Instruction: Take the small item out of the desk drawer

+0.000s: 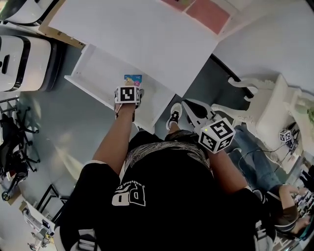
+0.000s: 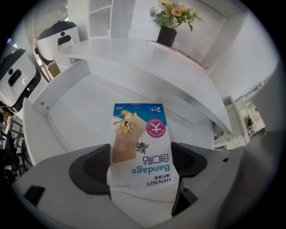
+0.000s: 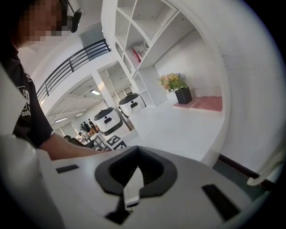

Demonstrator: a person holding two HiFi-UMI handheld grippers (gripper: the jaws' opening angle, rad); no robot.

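A small bandage packet (image 2: 140, 147), blue and white with a cartoon print, is clamped between the jaws of my left gripper (image 2: 141, 192). It sticks out over the floor of the open white desk drawer (image 2: 80, 112). The head view shows the left gripper (image 1: 128, 88) over the drawer (image 1: 95, 68), with the packet (image 1: 133, 79) at its tip. My right gripper (image 1: 192, 109) hangs to the right of the drawer, below the desk edge. In the right gripper view it (image 3: 132, 193) is shut with nothing between its fingers.
The white desk top (image 1: 142, 34) runs above the drawer, with a pink mat (image 1: 208, 13) at its far end. A potted flower (image 2: 169, 27) stands on the desk. White robot units (image 1: 22, 61) sit at left, a white chair (image 1: 267, 112) at right. The grey floor (image 1: 59, 117) lies below the drawer.
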